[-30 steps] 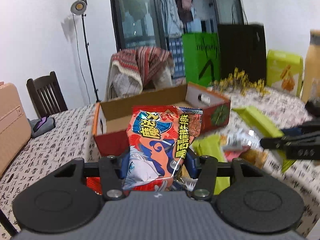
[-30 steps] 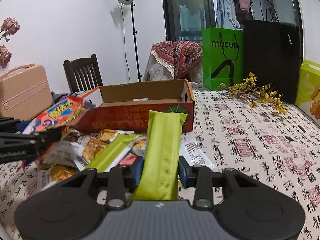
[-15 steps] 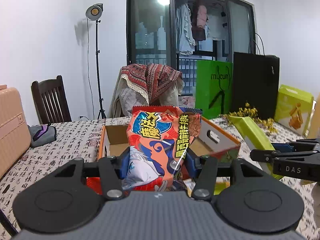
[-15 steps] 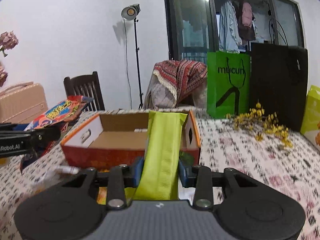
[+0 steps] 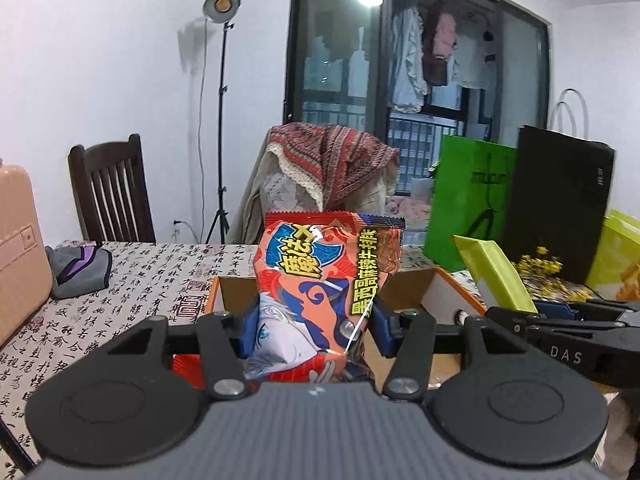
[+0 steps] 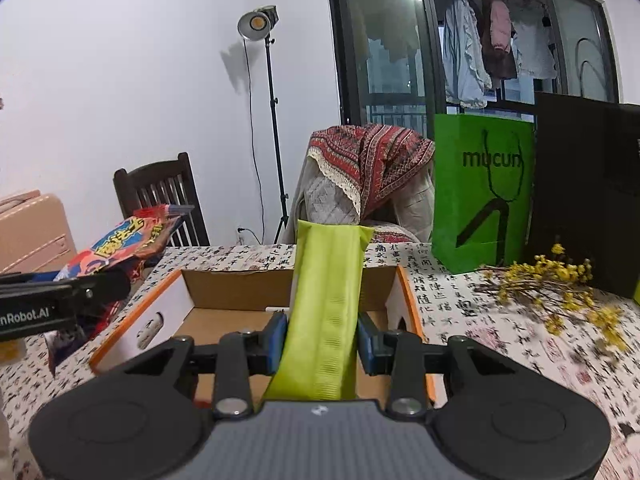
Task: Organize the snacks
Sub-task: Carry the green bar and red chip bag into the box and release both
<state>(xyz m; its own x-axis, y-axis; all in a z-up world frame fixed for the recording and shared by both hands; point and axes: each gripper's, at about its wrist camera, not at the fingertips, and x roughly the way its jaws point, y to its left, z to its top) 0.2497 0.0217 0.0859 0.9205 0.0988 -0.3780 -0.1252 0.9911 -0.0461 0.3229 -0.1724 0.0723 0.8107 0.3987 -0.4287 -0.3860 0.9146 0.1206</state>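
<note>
**K:** Dining table (image 6: 500, 344) with a calligraphy-print cloth, cardboard box (image 6: 224, 288) open in the middle of it. Floor lamp (image 6: 258, 24) and a draped chair (image 6: 360, 176) behind. Both hands loaded?

**M:** Yes. Left gripper (image 5: 310, 320) is clamped on the red snack bag (image 5: 320, 280), pads pinching its lower half so the top stands up. Right gripper (image 6: 322, 340) is closed narrow on the green snack pack (image 6: 326, 308), gripped low, long end sticking forward and up.

**K:** Why grip that low?

**M:** My guess: keeps the free end clear to go into the box first. Both packs hang over the open box, not touching it.

**K:** Pose?

**M:** Both tilted slightly down toward the box, side by side. Each sees the other at its frame edge.

**K:** Box contents?

**M:** Mostly bare floor; one small pale item at the back, can't identify.
</note>
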